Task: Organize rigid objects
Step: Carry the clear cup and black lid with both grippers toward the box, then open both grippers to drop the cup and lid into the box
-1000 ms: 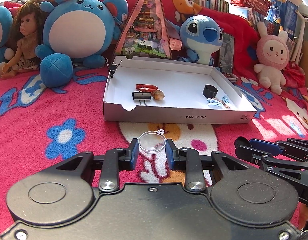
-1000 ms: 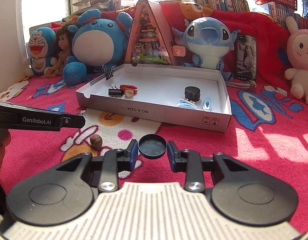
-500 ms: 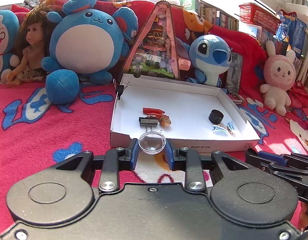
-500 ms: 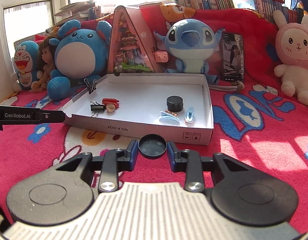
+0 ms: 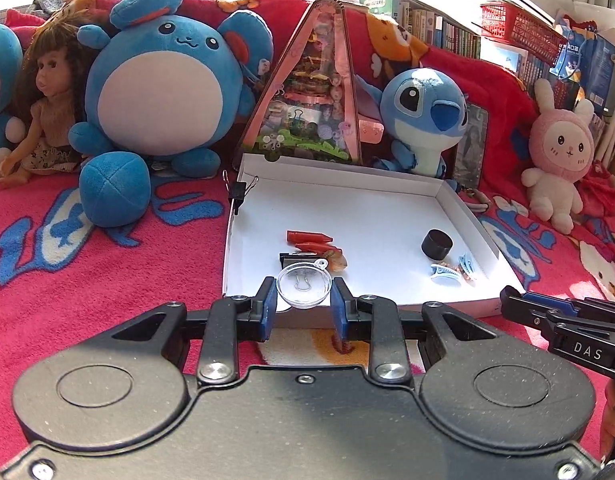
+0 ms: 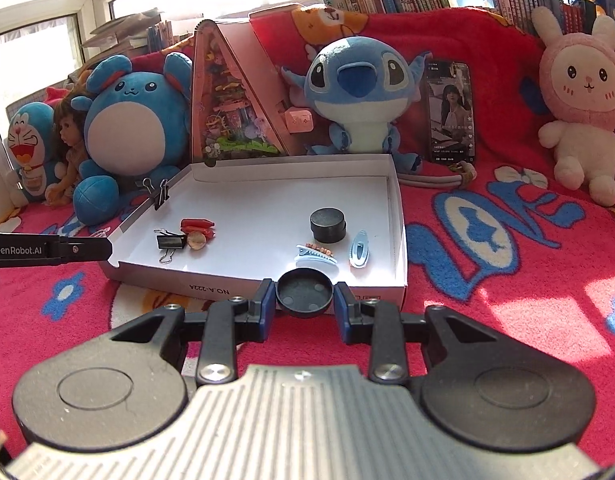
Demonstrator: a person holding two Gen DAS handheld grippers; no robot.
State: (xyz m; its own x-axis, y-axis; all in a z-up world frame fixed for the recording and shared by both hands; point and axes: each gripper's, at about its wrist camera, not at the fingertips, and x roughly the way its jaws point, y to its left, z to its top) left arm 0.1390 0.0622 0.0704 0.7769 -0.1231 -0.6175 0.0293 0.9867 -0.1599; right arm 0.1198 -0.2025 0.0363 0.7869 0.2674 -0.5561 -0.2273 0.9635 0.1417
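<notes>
The white box [image 6: 397, 216] on the pink blanket [image 6: 507, 280] reads "NO.A-222A" upside down on its near wall, and one gripper's side says "GenRobot.AI". The left gripper [image 5: 303, 306] is pinched narrowly on a clear round lid [image 5: 304, 289]; the right gripper [image 6: 305, 304] clamps a black round cap [image 6: 304, 294], both over the box's near edge. Inside lie a binder clip [image 6: 171, 242], red pieces [image 6: 197, 225], a black puck [image 6: 327, 224] and hair clips [image 6: 358, 249], with plush toys [image 6: 357, 92] behind.

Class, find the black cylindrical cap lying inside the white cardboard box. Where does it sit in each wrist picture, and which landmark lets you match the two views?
Left wrist view: the black cylindrical cap sits right of centre, near the box's right wall.
Right wrist view: the cap sits just right of centre, behind the hair clips.
Shared landmark: the blue Stitch plush behind the white cardboard box.
</notes>
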